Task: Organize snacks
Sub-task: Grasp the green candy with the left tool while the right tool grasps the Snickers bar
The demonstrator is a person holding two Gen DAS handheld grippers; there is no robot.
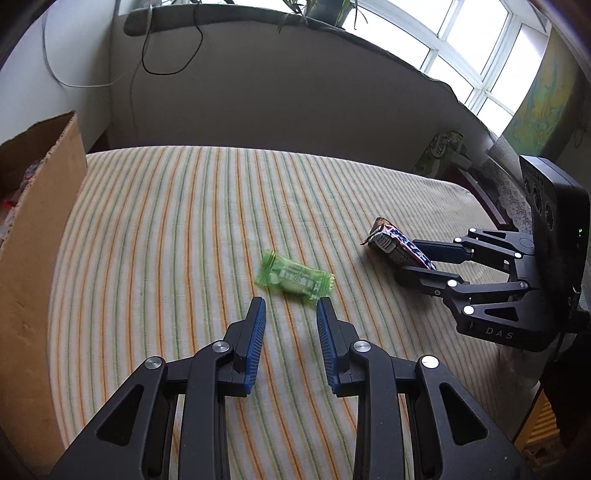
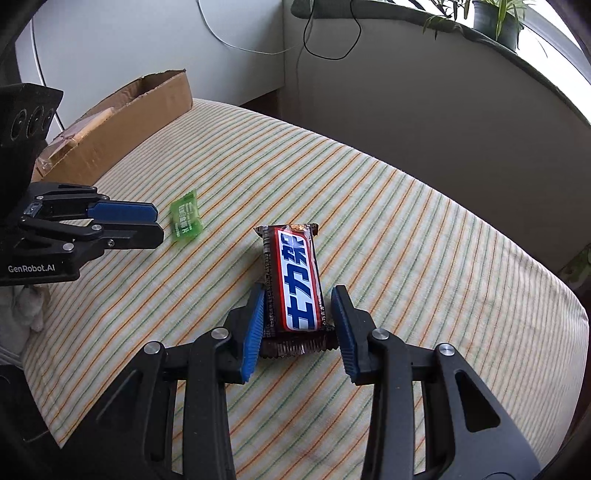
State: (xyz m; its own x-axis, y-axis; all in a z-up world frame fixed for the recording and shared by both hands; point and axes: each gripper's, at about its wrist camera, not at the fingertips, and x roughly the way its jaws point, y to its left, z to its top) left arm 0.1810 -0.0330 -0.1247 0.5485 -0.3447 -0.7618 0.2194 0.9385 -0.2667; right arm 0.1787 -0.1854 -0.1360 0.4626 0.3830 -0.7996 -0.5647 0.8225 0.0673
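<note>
A small green candy packet [image 1: 293, 278] lies on the striped tablecloth just beyond my left gripper [image 1: 291, 306], which is open and empty. It also shows in the right wrist view [image 2: 185, 220], beside the left gripper [image 2: 157, 221]. A brown chocolate bar [image 2: 293, 288] with a blue and white label lies between the fingers of my right gripper [image 2: 298, 295]. The jaws are open around it; the left pad touches its edge, the right pad stands apart. In the left wrist view the bar [image 1: 400, 245] sits at the tip of the right gripper [image 1: 413, 258].
An open cardboard box [image 1: 33, 229] stands at the table's left edge; it also shows in the right wrist view [image 2: 122, 122] with packets inside. A grey wall and a window sill with plants [image 2: 495, 18] lie behind the table. Cables [image 1: 166, 44] hang on the wall.
</note>
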